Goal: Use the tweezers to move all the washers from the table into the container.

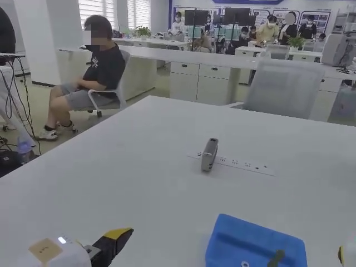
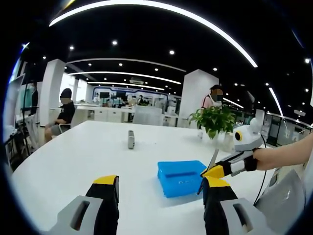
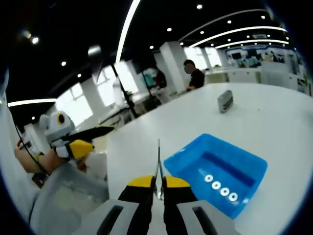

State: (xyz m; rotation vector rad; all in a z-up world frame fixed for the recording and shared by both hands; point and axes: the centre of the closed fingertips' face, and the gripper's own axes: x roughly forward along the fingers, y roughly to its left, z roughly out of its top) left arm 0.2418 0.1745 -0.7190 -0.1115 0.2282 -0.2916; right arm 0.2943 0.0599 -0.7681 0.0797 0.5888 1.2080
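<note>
The blue container (image 3: 217,171) sits on the white table (image 1: 139,178) and holds several washers (image 3: 220,188) in a row on its floor. My right gripper (image 3: 159,182) is shut on the thin metal tweezers (image 3: 159,159), whose tip points up just left of the container. In the left gripper view the right gripper (image 2: 227,169) hovers at the blue container's (image 2: 181,177) right edge with the tweezers (image 2: 211,164) angled down. My left gripper (image 2: 161,191) is open and holds nothing, standing in front of the container. In the head view it (image 1: 114,242) shows at the bottom left, beside the container (image 1: 256,247).
A small grey device (image 1: 209,154) stands on a flush power strip (image 1: 239,163) in the middle of the table. A potted plant (image 2: 215,122) stands at the table's far side. A person (image 1: 92,78) sits on a chair beyond the table's left edge.
</note>
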